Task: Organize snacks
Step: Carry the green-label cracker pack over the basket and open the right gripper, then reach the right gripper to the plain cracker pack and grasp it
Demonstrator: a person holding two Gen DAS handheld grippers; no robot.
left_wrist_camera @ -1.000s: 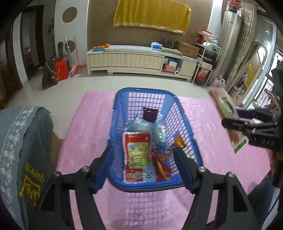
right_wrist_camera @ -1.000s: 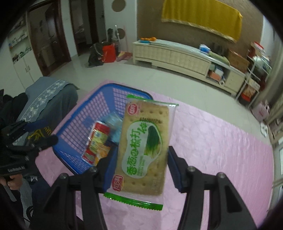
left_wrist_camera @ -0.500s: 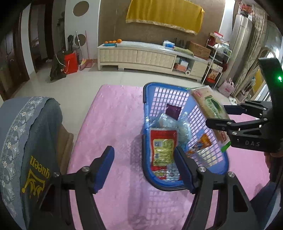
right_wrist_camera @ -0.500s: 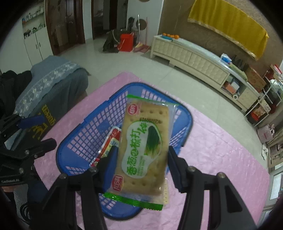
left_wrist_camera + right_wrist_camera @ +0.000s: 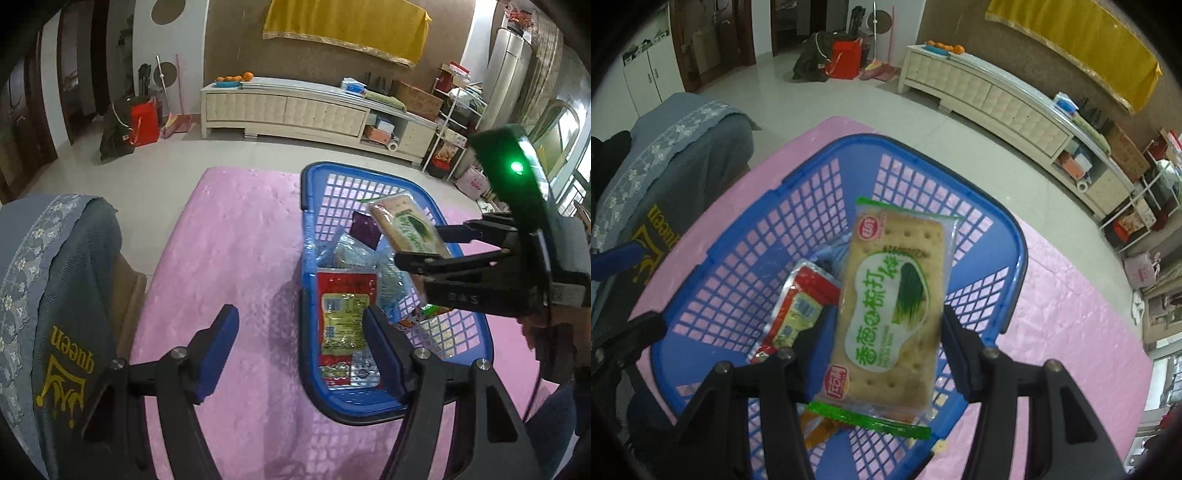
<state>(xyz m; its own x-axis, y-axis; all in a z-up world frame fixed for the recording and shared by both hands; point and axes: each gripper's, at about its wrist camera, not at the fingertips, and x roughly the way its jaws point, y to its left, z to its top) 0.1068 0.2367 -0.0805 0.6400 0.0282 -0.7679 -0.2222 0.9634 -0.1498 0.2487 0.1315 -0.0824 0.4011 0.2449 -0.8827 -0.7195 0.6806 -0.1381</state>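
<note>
A blue plastic basket (image 5: 476, 347) stands on the pink table cover (image 5: 236, 266) and holds several snack packs, among them a red and yellow pack (image 5: 345, 314). My right gripper (image 5: 882, 354) is shut on a green and white cracker pack (image 5: 892, 314) and holds it above the basket (image 5: 738, 266); the pack also shows in the left wrist view (image 5: 408, 229). My left gripper (image 5: 303, 350) is open and empty, low over the cover at the basket's left rim.
A chair draped in grey cloth (image 5: 55, 295) stands at the left of the table. A long cream cabinet (image 5: 295, 110) and shelves stand across the tiled floor behind. The pink cover (image 5: 1071, 295) stretches to the basket's right.
My right gripper has carried the cracker pack from beside the basket to above its inside. My left gripper has shifted left, off the basket's front rim, staying open.
</note>
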